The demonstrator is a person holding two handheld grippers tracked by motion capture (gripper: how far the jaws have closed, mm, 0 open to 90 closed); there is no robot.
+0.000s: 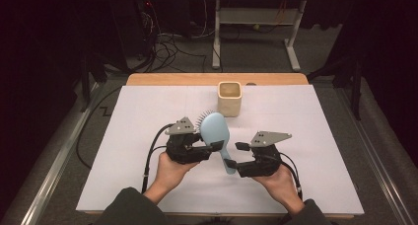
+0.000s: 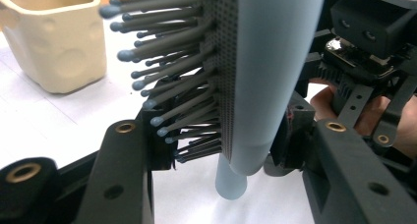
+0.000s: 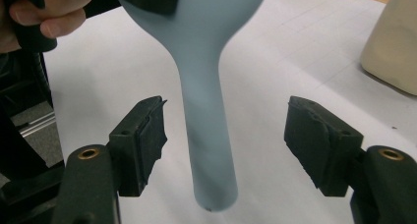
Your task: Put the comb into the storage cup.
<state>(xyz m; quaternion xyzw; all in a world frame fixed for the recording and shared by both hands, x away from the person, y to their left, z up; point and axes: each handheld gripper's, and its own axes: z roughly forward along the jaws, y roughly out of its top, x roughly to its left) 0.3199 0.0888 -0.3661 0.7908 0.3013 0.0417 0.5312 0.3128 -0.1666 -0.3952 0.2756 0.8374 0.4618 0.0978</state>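
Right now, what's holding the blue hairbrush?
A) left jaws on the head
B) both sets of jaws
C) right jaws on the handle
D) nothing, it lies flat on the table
A: the left gripper is clamped on the hairbrush head, while the right gripper jaws stand apart from the handle.

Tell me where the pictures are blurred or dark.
High view: the room behind the table is very dark. Left gripper view: the hairbrush and its bristles are soft, too near the lens. Right gripper view: the brush head blurs; the cream cup is hazy.
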